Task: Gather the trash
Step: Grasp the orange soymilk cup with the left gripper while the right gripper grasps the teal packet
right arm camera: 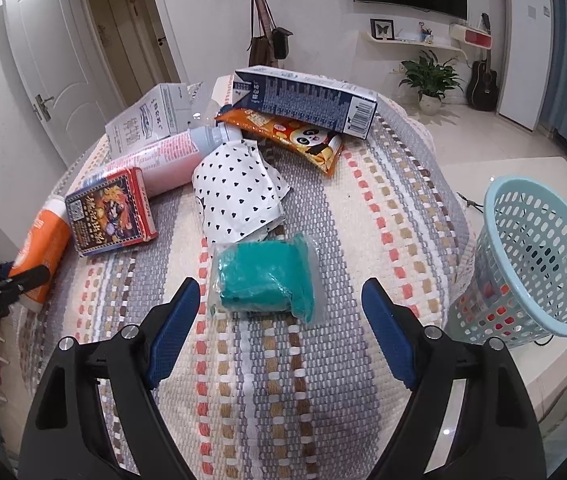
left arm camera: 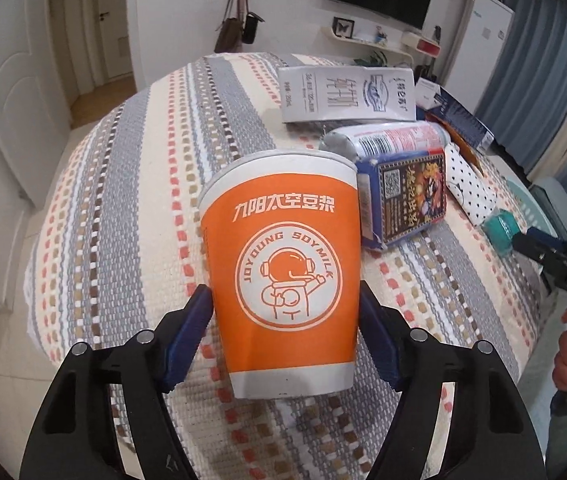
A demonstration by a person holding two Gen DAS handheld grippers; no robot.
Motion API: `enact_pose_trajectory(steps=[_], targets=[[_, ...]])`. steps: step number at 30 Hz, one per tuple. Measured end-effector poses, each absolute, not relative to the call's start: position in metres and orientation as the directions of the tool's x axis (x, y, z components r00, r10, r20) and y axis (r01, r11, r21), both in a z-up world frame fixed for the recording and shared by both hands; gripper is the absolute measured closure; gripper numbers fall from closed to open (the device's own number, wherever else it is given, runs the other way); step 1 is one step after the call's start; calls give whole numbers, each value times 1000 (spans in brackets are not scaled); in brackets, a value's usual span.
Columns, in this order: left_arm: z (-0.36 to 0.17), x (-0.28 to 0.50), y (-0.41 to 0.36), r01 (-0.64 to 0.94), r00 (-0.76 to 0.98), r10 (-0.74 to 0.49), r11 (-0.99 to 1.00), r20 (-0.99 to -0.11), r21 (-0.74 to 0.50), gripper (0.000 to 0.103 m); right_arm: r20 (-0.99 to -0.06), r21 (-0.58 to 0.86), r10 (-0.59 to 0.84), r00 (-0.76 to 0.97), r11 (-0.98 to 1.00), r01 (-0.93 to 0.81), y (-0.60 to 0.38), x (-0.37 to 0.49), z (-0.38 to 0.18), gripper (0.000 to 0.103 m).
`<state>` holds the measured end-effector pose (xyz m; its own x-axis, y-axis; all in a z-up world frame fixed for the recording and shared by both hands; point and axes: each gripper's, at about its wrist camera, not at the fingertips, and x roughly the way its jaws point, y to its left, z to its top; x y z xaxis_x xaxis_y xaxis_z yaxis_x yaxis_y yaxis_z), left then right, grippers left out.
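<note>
An orange and white paper soymilk cup (left arm camera: 283, 272) stands upright on the striped tablecloth (left arm camera: 123, 208). My left gripper (left arm camera: 285, 328) has its blue pads on both sides of the cup's lower half, touching or nearly touching. The cup also shows in the right wrist view (right arm camera: 41, 248) with the left gripper (right arm camera: 11, 280) at it. My right gripper (right arm camera: 279, 320) is open and empty, just short of a teal wrapped packet (right arm camera: 267, 280). A light blue mesh basket (right arm camera: 539, 256) stands right of the table.
Other trash lies on the table: a card box (right arm camera: 113, 212), a pink bottle (right arm camera: 171, 156), a white heart-print bag (right arm camera: 239, 192), a panda snack packet (right arm camera: 295, 136), a blue-white carton (right arm camera: 307, 100) and a white carton (right arm camera: 147, 120). The floor lies beyond.
</note>
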<state>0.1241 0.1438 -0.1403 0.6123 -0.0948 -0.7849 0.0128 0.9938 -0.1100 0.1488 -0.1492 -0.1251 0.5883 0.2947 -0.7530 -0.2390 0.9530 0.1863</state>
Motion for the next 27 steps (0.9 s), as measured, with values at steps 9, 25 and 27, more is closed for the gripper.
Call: enact_pose_trajectory(steps=[9, 25, 27], targets=[[-114, 109, 150, -21, 694, -87, 990, -715, -141, 35, -774, 112, 248, 583, 959, -259, -130, 155, -130, 49], [-38, 128, 81, 131, 800, -192, 981, -569, -146, 35, -657, 93, 182, 731, 983, -161, -183, 148, -65, 54], [-30, 138, 60, 175, 798, -229, 973, -558, -149, 35, -643, 92, 153, 750, 988, -123, -200, 150, -58, 54]])
